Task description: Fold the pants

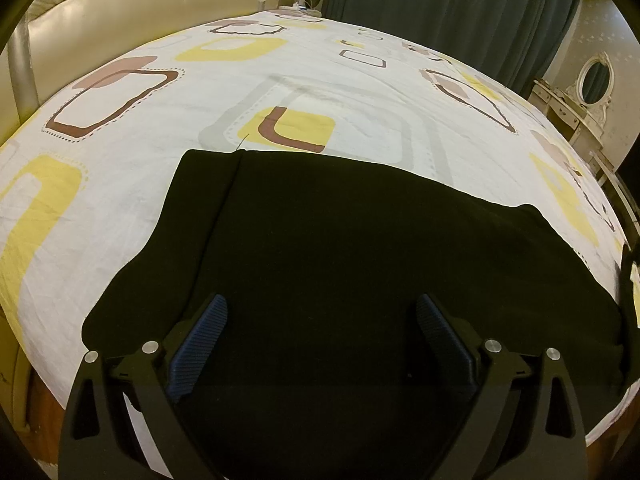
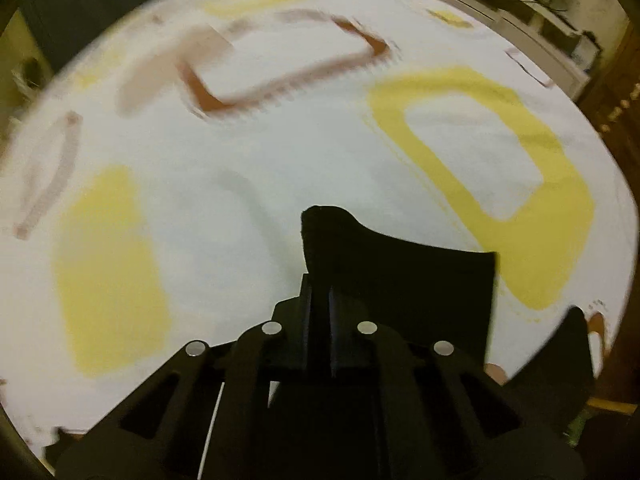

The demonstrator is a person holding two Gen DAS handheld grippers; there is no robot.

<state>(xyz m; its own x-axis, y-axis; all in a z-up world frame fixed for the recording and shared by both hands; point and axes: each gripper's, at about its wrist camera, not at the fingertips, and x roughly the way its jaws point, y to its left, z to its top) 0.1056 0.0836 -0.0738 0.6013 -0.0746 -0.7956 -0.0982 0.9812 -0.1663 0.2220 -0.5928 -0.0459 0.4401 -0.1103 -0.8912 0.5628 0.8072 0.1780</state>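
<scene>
The black pants (image 1: 340, 248) lie spread on the bed (image 1: 120, 184), close to its near edge. The left gripper (image 1: 320, 344) hangs over them with its jaws spread wide, and nothing sits between the blue pads (image 1: 200, 344).

The right gripper (image 2: 320, 312) has its jaws pressed together on a corner of the pants (image 2: 400, 272). A flap of the black cloth sticks up past the tips. The right view is blurry, so I cannot be sure how much cloth is in the pinch.

What could go wrong? The pinch may be only on a thin bit of cloth. A quick pull could make it slip out, and the fold would fall apart. Only one hand has a hold, so the rest of the pants could drag across the sheet and bunch up. The sheet could get pulled into wrinkles too. The pants are near the bed's near edge, so a pull that way could slide part of them off.

There is lots of room. The sheet is wide and bare past the pants, out toward the headboard (image 1: 120, 4) and the dark curtain (image 1: 440, 4). On the right side the bed ends, with pale furniture (image 1: 576, 112) beyond it.
</scene>
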